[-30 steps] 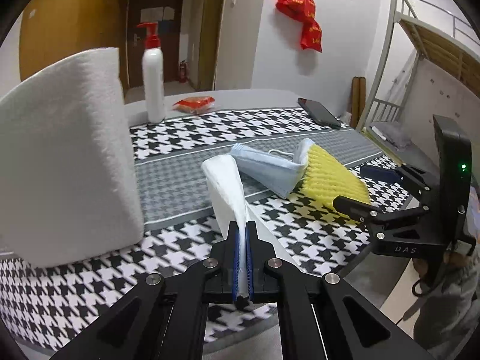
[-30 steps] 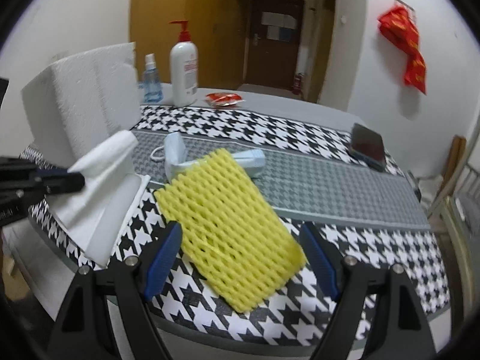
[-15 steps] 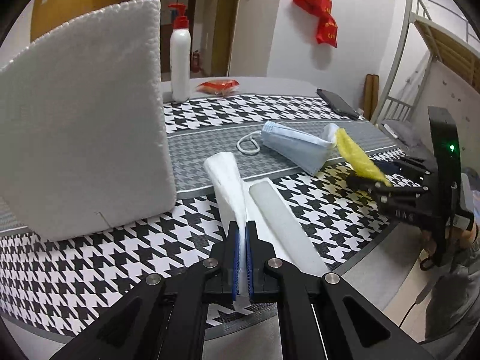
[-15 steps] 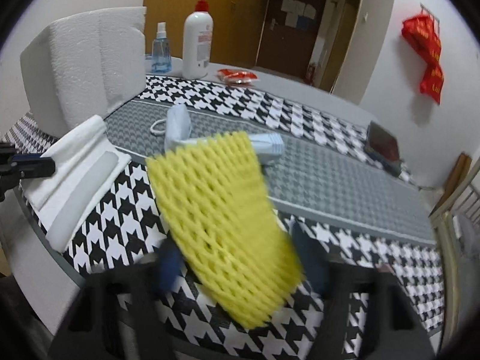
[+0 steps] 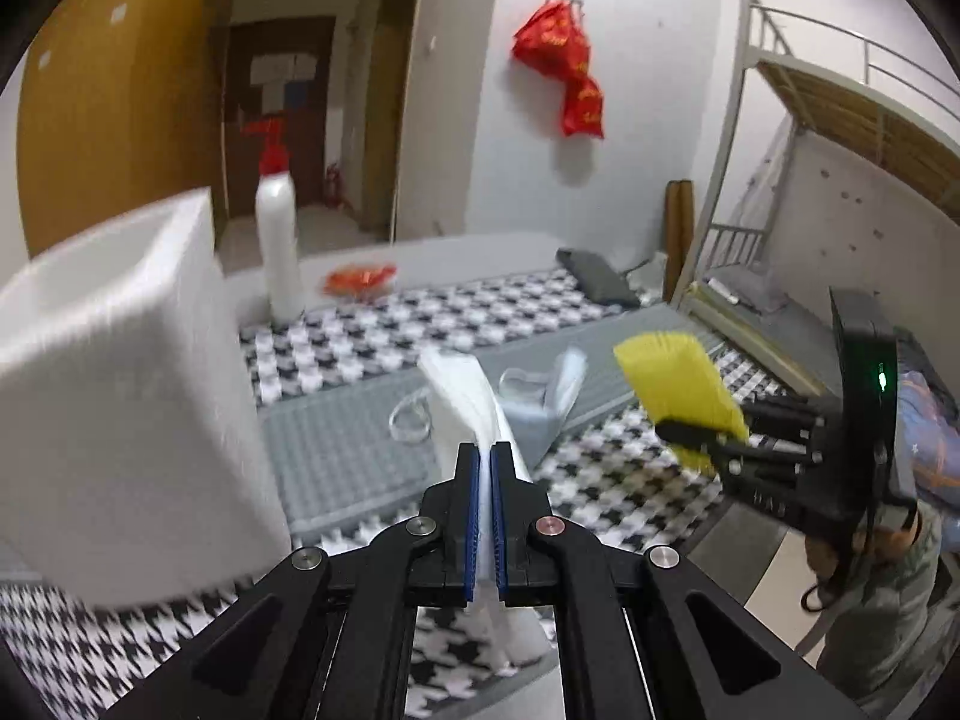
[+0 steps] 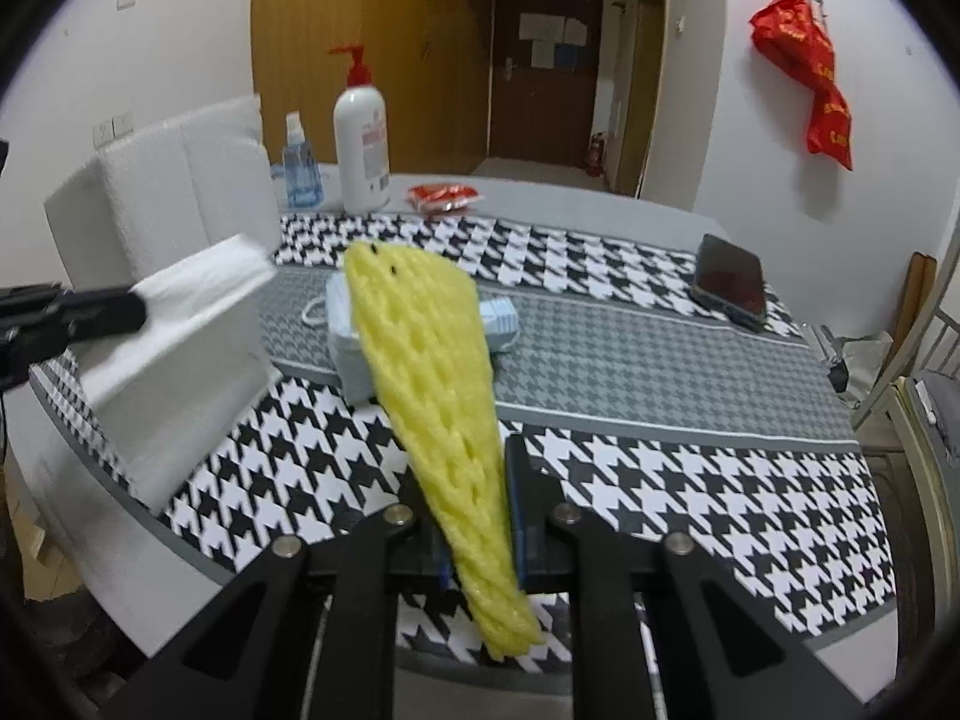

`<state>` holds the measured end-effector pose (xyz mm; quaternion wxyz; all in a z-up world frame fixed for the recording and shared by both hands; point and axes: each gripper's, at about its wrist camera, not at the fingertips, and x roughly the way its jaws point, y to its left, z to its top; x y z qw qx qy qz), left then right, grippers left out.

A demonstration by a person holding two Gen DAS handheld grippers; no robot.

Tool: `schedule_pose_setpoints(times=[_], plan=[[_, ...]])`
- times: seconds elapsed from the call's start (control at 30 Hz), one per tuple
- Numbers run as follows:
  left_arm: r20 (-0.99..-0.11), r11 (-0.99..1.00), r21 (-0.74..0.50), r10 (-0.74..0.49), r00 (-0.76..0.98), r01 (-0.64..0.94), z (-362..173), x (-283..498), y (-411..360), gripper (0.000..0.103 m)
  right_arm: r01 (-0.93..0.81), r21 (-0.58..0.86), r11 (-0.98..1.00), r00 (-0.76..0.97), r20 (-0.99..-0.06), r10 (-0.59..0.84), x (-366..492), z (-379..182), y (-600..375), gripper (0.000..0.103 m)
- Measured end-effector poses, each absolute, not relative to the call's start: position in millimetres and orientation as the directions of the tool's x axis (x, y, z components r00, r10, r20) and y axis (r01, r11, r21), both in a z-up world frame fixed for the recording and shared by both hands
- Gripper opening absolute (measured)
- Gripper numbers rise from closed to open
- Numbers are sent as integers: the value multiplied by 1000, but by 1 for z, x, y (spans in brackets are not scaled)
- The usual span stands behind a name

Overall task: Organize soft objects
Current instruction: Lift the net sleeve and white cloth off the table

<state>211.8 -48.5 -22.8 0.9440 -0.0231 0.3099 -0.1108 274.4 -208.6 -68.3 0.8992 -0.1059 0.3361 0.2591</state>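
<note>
My left gripper is shut on a folded white cloth and holds it lifted above the table's near edge; the cloth also shows in the right wrist view. My right gripper is shut on a yellow foam net sleeve, raised off the table; the sleeve shows at the right of the left wrist view. A light blue face mask lies on the grey strip of the tablecloth, partly hidden behind the sleeve.
A big white foam block stands at the table's left. A white pump bottle, a small blue spray bottle and a red packet stand at the back. A dark phone lies at the right. A bunk bed stands beyond.
My right gripper closed on the yellow sleeve and lifted it off the table. My left gripper raised the white cloth higher.
</note>
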Motion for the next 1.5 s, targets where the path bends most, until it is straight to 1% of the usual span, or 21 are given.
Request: schedule_pose_setpoints(times=[0.13,0.23,0.3,0.4,0.43,0.47,0.5,0.53,0.57,0.6,0.77,0.93,1.07,1.3,1.4,1.43,1.47,1.5], plan=[[-551,978,-76,-205,809,196,-7,206,-52,4,-531,6,847,659,-626,417,264,-58,-215,17],[-547,983,-55,-178,818,177,-6,199,-50,4,-533,27,846,662,-610,436,256,-54,-218,17],[-560,987,-38,-152,814,159,-13,195,-47,4,-538,32,843,662,-603,445,252,-53,-218,17],[-613,992,-17,-111,782,127,-34,196,-44,5,-546,29,837,659,-602,451,246,-55,-216,17],[-636,994,-12,-95,766,113,-43,198,-42,9,-552,30,833,655,-603,456,244,-56,-215,17],[-666,995,0,-75,742,101,-55,201,-42,21,-554,29,832,654,-603,456,243,-57,-214,17],[-683,996,5,-64,727,92,-63,203,-41,31,-552,27,833,654,-605,454,242,-58,-213,17],[-695,996,7,-57,716,86,-68,205,-41,52,-552,27,834,653,-608,452,242,-59,-213,17],[-703,997,2,-55,709,79,-75,205,-39,62,-551,31,834,651,-610,453,241,-60,-213,17],[-708,998,-8,-53,705,67,-79,206,-36,63,-551,39,833,646,-612,456,240,-62,-213,17],[-733,999,20,-19,680,50,-95,216,-32,63,-562,48,826,623,-633,460,234,-71,-208,18],[-750,996,7,-53,660,87,-101,220,-35,63,-558,72,826,609,-641,468,233,-76,-206,18],[-765,995,14,-52,642,97,-107,223,-38,63,-557,82,826,601,-646,470,233,-79,-204,18],[-758,995,1,-68,648,104,-106,224,-38,62,-563,95,821,594,-645,481,229,-81,-203,18],[-758,992,-2,-85,646,129,-105,223,-42,49,-558,100,824,594,-645,481,228,-82,-204,18],[-758,991,-1,-90,646,137,-104,223,-45,41,-558,103,824,594,-644,482,228,-82,-204,18],[-757,988,0,-99,646,152,-104,222,-48,29,-556,105,824,596,-642,483,228,-82,-205,18],[-756,987,2,-103,647,159,-103,223,-50,23,-555,108,825,596,-640,485,227,-81,-206,18]])
